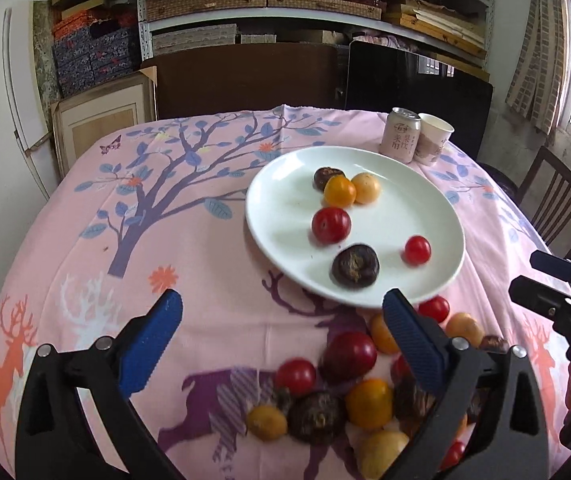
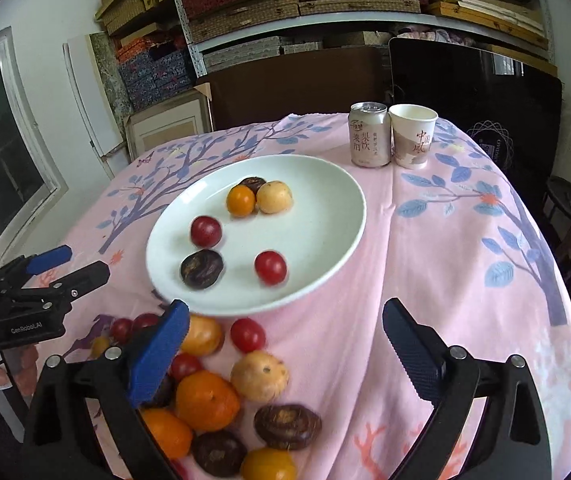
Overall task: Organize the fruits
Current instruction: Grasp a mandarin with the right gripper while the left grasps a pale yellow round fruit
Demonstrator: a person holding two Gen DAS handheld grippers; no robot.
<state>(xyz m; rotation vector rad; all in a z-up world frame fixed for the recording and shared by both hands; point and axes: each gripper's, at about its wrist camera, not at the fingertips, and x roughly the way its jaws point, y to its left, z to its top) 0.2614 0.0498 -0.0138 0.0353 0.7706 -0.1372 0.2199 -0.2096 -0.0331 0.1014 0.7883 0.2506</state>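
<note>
- Table w/ pink cloth printed with trees and deer (image 2: 465, 280): round white ceramic plate (image 2: 325, 216) sits mid-table.
- Plate holds six items: two dark wrinkled fruits, one larger red fruit (image 2: 205, 231), one small red tomato (image 2: 270, 267), one orange fruit, one pale yellow fruit.
- Loose pile of mixed red, orange, yellow, dark fruits (image 2: 221, 392) lies on cloth just beside plate's near rim.
- Left gripper (image 1: 281, 324): jaws wide apart, nothing between pads, over pile.
- Right gripper (image 2: 285, 332): jaws wide apart, empty, near plate's edge.
- Pink drink can (image 2: 369, 136) and paper cup (image 2: 411, 136) stand touching at far side.
</note>
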